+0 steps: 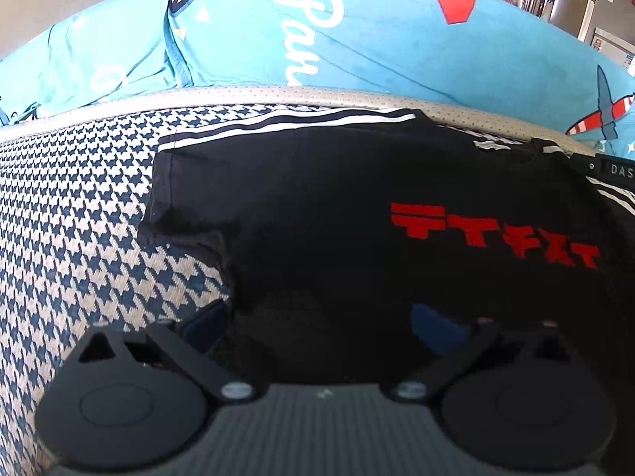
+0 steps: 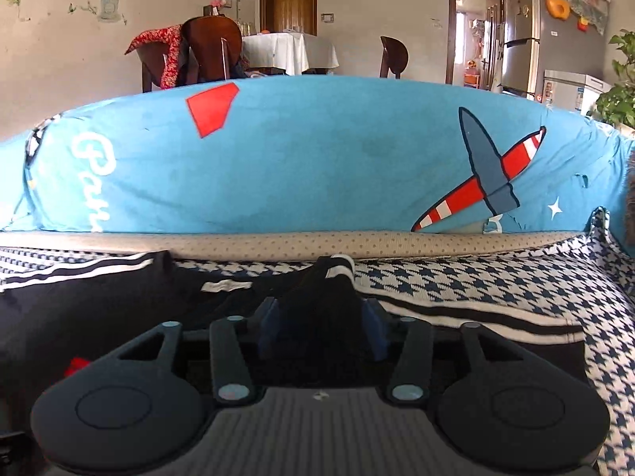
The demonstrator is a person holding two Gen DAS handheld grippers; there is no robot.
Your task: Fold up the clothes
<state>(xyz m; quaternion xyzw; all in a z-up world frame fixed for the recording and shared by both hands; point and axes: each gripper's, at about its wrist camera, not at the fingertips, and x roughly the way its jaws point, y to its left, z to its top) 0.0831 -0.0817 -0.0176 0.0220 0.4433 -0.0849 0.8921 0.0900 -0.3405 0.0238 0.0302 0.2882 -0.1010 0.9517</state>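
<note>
- The blue cushion (image 2: 317, 150) with its plane print ran behind you, along the back of the houndstooth cover (image 1: 79, 206)
- Your black shirt (image 1: 317, 206), white-striped with red lettering, lay spread on that cover
- Your left gripper (image 1: 321, 325) sat low at the shirt's near edge, fingers (image 1: 206, 325) spread wide, gripping nothing
- Your right gripper (image 2: 321, 333) had its blue pads (image 2: 268, 329) pinched on a raised bunch of the shirt's fabric

Black tool (image 1: 321, 325), blue pads (image 2: 375, 333), silver screws.
</note>
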